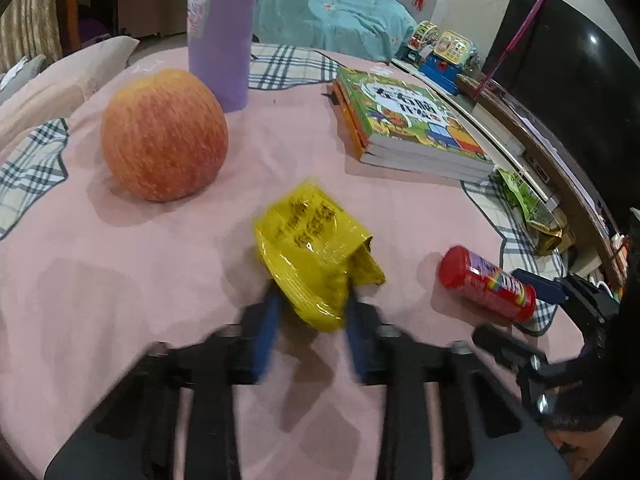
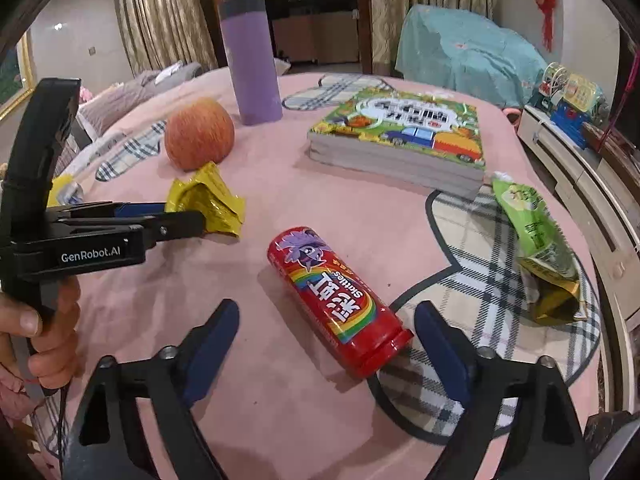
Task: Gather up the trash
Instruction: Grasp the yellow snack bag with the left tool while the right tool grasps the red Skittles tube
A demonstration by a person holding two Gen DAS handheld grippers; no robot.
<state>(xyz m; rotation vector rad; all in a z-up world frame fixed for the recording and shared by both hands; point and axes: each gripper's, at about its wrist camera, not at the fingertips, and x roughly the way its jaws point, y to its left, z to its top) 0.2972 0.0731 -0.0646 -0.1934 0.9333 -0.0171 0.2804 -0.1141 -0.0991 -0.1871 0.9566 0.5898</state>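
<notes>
Left gripper (image 1: pixel 312 312): jaws closed on the near end of the yellow wrapper (image 1: pixel 316 252), which sits pinched between the blue fingers (image 1: pixel 267 332) just off or on the pink cover (image 1: pixel 120 280); cannot tell if it is lifted. Apple (image 1: pixel 164 136) and purple flask (image 1: pixel 222 28) stand beyond it to the left, not trash. Right of the wrapper lies the red Skittles tube (image 2: pixel 340 300), on its side, long axis running diagonally from far-left to near-right. Right gripper (image 2: pixel 326 344): jaws spread wide, empty, the tube's near end between the two fingers but not touching either as far as shows. The tube is nearer the right hand; judged next grasp needs the jaws across the tube's width. Farther right, the green bag (image 2: pixel 536 240) lies on the plaid patch below the books (image 2: pixel 400 136).
</notes>
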